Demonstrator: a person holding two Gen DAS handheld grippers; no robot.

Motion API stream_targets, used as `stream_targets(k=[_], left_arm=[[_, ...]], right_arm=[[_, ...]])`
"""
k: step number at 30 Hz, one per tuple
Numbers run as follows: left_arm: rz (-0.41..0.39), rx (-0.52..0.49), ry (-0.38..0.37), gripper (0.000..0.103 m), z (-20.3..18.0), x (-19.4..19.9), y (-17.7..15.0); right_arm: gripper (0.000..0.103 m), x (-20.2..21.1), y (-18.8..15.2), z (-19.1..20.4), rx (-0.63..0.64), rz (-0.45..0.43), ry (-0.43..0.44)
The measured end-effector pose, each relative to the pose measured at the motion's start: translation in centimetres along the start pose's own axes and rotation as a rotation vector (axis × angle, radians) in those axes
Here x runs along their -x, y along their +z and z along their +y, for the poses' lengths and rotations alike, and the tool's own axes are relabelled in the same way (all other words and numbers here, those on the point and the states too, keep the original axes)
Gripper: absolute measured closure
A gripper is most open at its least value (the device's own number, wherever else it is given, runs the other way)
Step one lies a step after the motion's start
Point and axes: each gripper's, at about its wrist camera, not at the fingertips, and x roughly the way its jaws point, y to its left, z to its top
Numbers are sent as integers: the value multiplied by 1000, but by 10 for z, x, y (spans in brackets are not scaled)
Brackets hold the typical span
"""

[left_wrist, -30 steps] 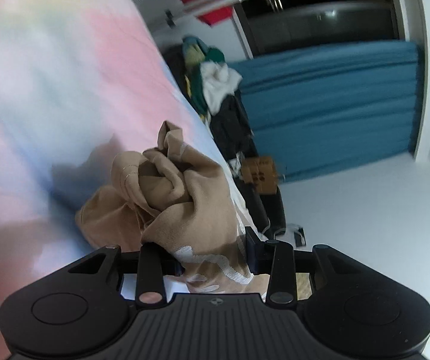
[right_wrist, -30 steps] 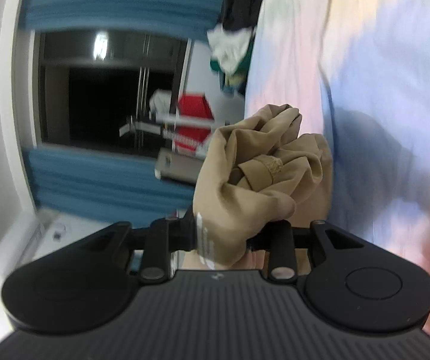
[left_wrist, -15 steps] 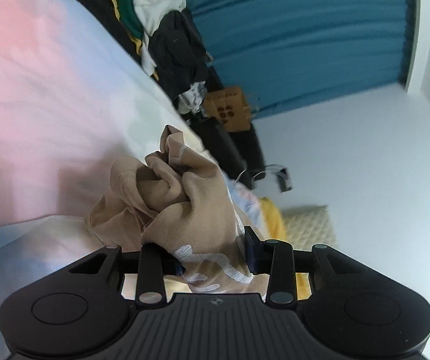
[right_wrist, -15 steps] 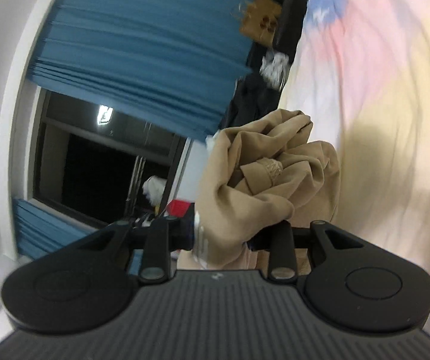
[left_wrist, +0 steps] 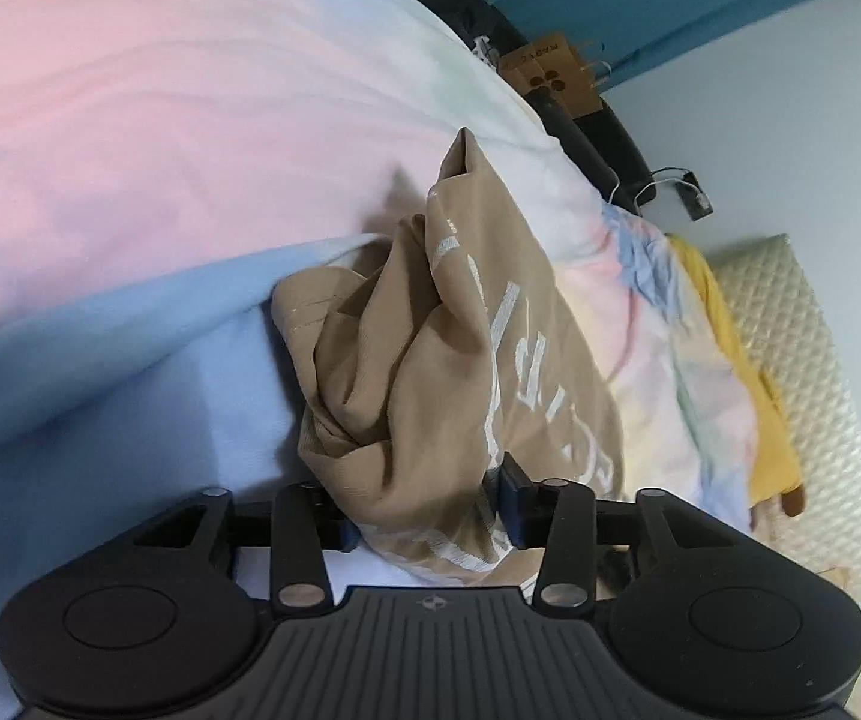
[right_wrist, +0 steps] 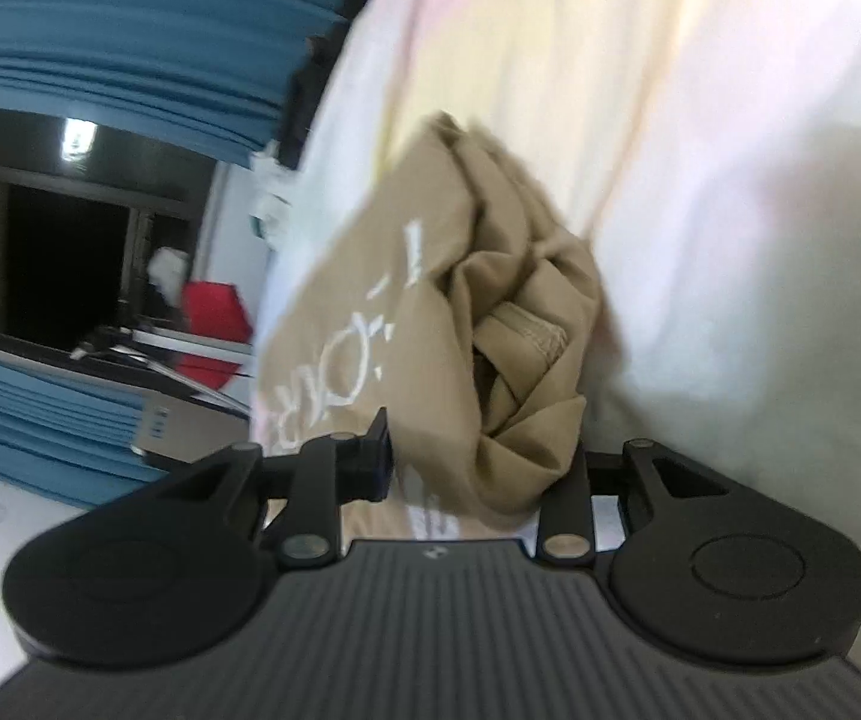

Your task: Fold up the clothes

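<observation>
Folding is, as I judge it, only at the beginning: the tan shirt (left_wrist: 430, 372) is bunched and crumpled above the pastel bedsheet (left_wrist: 130, 120), with no flat fold visible, so spreading and all the folds are left. At the bottom centre of the left view, the left gripper (left_wrist: 424, 516) is clamped on a thick wad of the shirt. The right gripper (right_wrist: 478, 468) pinches another bunch likewise, its jaws partly apart around the cloth.
</observation>
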Motion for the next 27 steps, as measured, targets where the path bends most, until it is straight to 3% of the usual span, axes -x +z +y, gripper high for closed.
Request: stream_targets(k=[4,7,10,12,21,27], left_arm=[[-2,-34,49,53,-16,20,-6],[-9,-145,81,46,-43,49,-7],[-41,-254,91,37,-71,97,-13],[-65,-316,91,32,-90,128,-23],[-217,-542,121,2,-171,228,-77],[-322,-642,156,1,-191,291,-122]], right_arm=[[55,11,5,17,0,43,-75],[36,42,-1,47,93,46,-129],[34,78,-5,74,203,12,-174],[26,100,-9,91,265,-11,-182],[26,181,-64,178,522,-130,-154],[26,218,-122,211,682,-196,-168]])
